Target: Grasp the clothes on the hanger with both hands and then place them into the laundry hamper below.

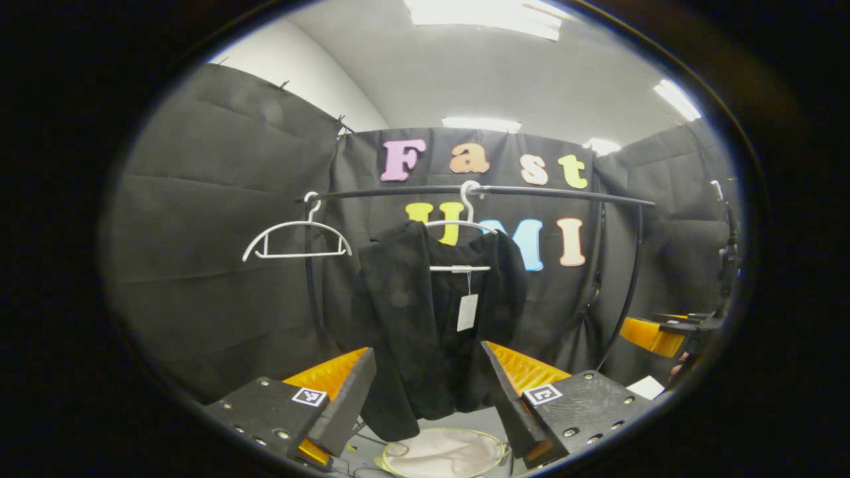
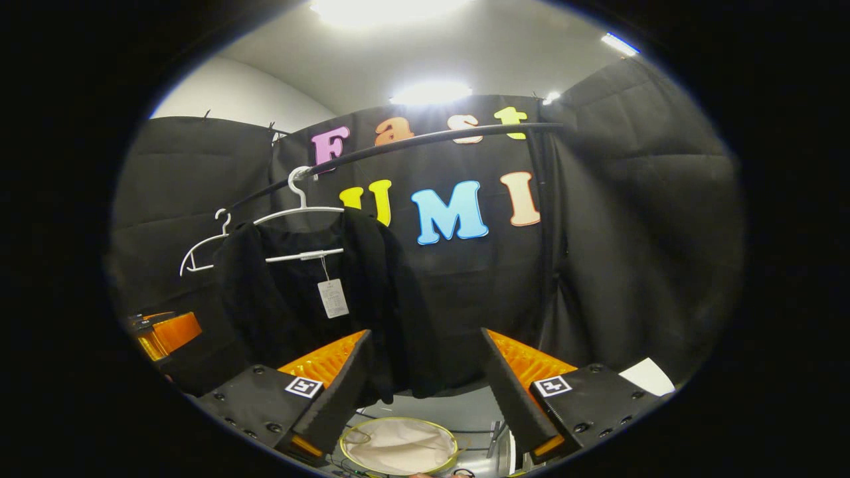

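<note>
A black garment (image 1: 425, 318) with a white tag (image 1: 467, 312) hangs on a white hanger (image 1: 468, 222) from a black rail (image 1: 531, 192). My left gripper (image 1: 425, 372) is open in front of the garment's lower half, fingers apart and touching nothing. In the right gripper view the same garment (image 2: 312, 299) hangs left of centre on its hanger (image 2: 302, 212). My right gripper (image 2: 425, 372) is open near the garment's right hem. Below lies the round laundry hamper (image 1: 445, 455), whose opening (image 2: 398, 445) has a yellow rim. The other gripper (image 2: 166, 332) shows at far left.
An empty white hanger (image 1: 295, 236) hangs on the rail left of the garment; the right gripper view shows this second hanger (image 2: 199, 249) too. An upright post (image 1: 631, 285) carries the rail's right end. Orange parts of the other gripper (image 1: 654, 335) sit at far right.
</note>
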`<act>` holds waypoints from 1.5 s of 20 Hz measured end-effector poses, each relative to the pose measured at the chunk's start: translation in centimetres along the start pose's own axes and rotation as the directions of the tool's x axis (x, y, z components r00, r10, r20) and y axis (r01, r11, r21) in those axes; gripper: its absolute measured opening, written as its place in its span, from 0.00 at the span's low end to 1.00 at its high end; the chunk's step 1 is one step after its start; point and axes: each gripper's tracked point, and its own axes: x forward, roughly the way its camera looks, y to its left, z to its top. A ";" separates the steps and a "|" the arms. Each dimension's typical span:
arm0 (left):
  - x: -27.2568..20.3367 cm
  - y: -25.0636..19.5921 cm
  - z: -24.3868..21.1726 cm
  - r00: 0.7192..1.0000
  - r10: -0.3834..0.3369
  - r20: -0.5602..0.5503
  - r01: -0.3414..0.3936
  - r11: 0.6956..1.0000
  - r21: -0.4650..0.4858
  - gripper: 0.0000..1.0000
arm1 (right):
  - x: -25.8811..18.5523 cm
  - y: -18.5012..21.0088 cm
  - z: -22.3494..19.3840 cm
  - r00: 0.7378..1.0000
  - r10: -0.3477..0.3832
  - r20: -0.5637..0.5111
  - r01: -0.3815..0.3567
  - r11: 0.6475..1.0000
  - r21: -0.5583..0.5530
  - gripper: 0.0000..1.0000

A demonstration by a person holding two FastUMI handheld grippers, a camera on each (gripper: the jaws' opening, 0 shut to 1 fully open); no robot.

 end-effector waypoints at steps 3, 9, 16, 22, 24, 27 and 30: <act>3.3 -0.8 0.8 0.999 0.043 -0.001 -0.043 0.999 0.012 0.92 | 4.6 1.7 1.2 0.997 0.078 0.011 -0.078 0.997 -0.006 0.93; 10.4 -1.1 2.2 0.989 0.145 -0.009 -0.145 0.989 -0.006 0.92 | 12.7 5.2 2.5 0.971 0.240 0.020 -0.240 0.971 -0.012 0.93; 16.4 1.5 1.0 0.948 0.311 -0.064 -0.316 0.942 -0.114 0.92 | 19.9 9.9 2.1 0.929 0.370 0.015 -0.371 0.929 0.008 0.93; 18.6 2.6 0.5 0.900 0.427 -0.092 -0.436 0.889 -0.142 0.92 | 23.1 12.9 1.1 0.920 0.393 0.003 -0.393 0.920 0.004 0.98; 19.3 2.7 0.6 0.894 0.438 -0.090 -0.447 0.885 -0.132 0.92 | 23.9 13.3 1.0 0.922 0.386 0.005 -0.386 0.922 0.002 0.98; 19.7 1.8 0.6 0.899 0.428 -0.097 -0.438 0.889 -0.133 0.92 | 24.8 13.4 0.7 0.928 0.372 0.001 -0.372 0.928 0.019 0.93; 20.7 2.1 0.0 0.885 0.451 -0.115 -0.463 0.880 -0.111 0.92 | 26.4 13.4 0.2 0.936 0.353 -0.010 -0.352 0.936 0.025 0.98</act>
